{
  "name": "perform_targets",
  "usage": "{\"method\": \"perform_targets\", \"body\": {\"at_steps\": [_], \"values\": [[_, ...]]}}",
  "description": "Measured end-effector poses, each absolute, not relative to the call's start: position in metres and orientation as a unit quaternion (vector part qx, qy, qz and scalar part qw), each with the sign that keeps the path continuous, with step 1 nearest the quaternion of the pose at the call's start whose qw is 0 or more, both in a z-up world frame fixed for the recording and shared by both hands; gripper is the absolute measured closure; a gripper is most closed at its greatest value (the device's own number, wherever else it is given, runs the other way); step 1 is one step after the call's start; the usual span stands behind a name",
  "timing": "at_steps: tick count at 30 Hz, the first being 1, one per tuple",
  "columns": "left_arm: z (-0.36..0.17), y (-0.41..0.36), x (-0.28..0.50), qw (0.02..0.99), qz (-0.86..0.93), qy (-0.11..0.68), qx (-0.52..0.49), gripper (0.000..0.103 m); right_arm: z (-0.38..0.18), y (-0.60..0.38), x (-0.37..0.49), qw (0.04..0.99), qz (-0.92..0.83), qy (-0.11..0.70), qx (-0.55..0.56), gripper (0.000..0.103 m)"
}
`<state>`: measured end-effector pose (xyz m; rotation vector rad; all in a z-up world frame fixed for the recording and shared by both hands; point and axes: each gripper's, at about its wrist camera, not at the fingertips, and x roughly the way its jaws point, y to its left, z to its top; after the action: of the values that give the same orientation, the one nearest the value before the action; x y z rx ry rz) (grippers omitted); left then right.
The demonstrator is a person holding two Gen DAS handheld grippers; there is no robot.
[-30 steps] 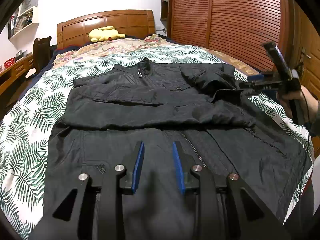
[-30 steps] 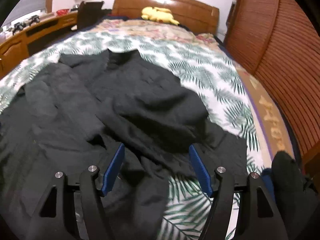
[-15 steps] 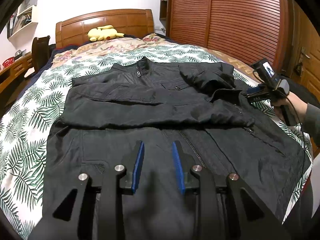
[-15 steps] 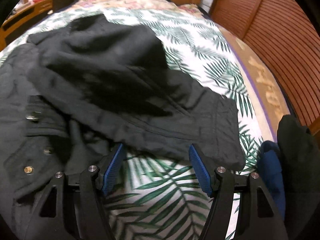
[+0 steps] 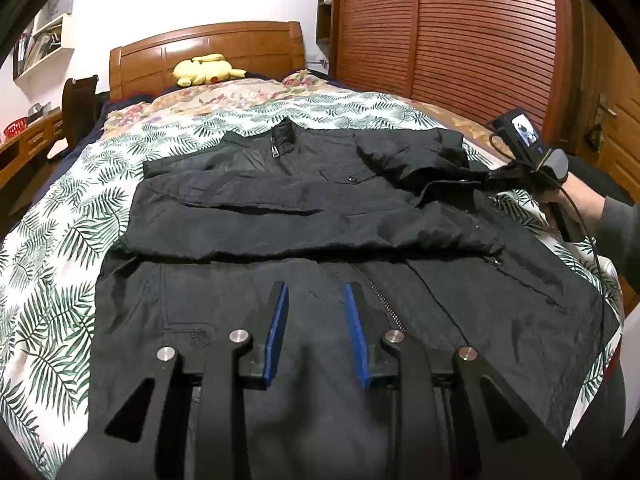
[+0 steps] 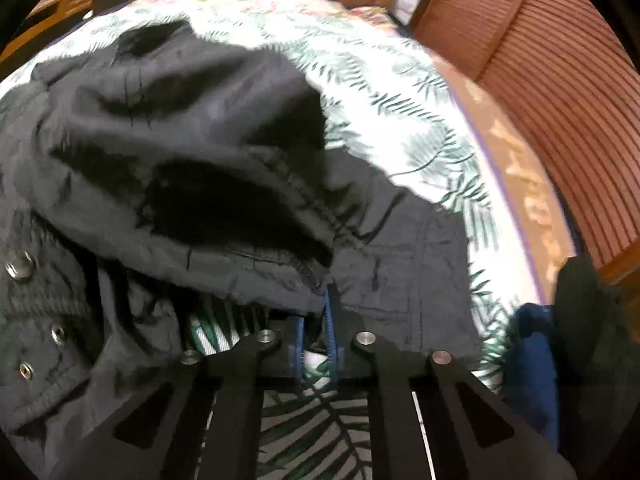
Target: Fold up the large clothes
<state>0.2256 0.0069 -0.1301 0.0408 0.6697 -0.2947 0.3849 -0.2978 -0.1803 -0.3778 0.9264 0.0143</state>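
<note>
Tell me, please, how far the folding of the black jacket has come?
Done: one sleeve lies folded across the black jacket on the bed. In hand: the right hand-held gripper is shut on the cuff of the other sleeve. The left hand-held gripper hovers open. Left: laying that sleeve across, then folding the body.

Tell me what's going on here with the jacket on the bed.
A person is folding a black jacket spread on a leaf-print bed, holding a gripper in each hand. The right gripper has closed on the cuff of the sleeve at the jacket's right side. The left gripper hovers open above the lower front, holding nothing. One sleeve already lies folded across the chest.
</note>
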Motion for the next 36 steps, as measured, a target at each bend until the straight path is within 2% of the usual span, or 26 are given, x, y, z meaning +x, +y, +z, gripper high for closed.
{"method": "perform_targets", "body": {"at_steps": [12, 19, 28, 31, 36], "values": [[-0.107, 0.031, 0.205, 0.946, -0.135, 0.294, 0.004, 0.075, -0.068, -0.257, 0.351, 0.934, -0.005, 0.306, -0.182, 0.099], [-0.104, 0.049, 0.197, 0.949, -0.118, 0.292, -0.006, 0.075, -0.045, -0.189, 0.319, 0.948, 0.063, 0.244, -0.192, 0.099], [-0.104, 0.065, 0.198, 0.952, -0.098, 0.29, -0.016, 0.075, -0.049, -0.114, 0.287, 0.937, 0.163, 0.222, -0.213, 0.099], [-0.102, 0.067, 0.197, 0.953, -0.096, 0.288, -0.014, 0.075, -0.066, -0.101, 0.283, 0.928, 0.183, 0.25, -0.209, 0.099], [-0.102, 0.066, 0.196, 0.953, -0.096, 0.286, -0.012, 0.075, -0.107, -0.092, 0.27, 0.907, 0.202, 0.31, -0.201, 0.093]]}}
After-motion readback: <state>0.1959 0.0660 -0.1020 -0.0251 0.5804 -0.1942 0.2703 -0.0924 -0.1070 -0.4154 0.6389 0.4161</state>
